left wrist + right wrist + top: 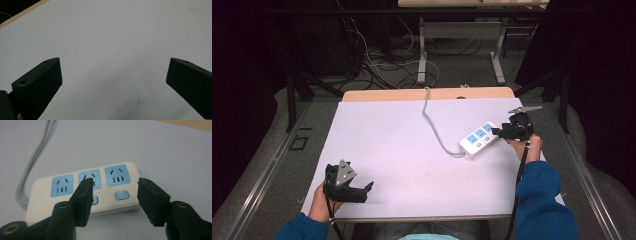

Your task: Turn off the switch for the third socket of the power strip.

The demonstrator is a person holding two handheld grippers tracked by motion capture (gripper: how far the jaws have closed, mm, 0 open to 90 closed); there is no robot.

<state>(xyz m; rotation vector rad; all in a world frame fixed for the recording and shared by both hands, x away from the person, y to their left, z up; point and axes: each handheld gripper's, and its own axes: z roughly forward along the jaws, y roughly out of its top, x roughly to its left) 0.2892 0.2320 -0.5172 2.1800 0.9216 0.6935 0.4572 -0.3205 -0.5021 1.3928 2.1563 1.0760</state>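
A white power strip (pixel 478 139) with three blue sockets lies at the right of the table, and its grey cable (pixel 430 120) runs off the back edge. My right gripper (pixel 495 132) hovers at the strip's right end. In the right gripper view the gripper (pixel 115 182) is open: one jaw is over the middle socket, the other past the strip's (pixel 102 191) end, with the end switch (pixel 121 195) and a red light (pixel 129 187) between them. My left gripper (pixel 366 192) rests at the front left, open (pixel 115 61) over bare sheet.
A white sheet (pixel 402 150) covers the table, with a wooden strip (pixel 412 94) showing at the back edge. A small brown stain (pixel 138 101) marks the sheet near the left gripper. Behind the table are floor cables (pixel 377 65) and another table's legs (pixel 422 55).
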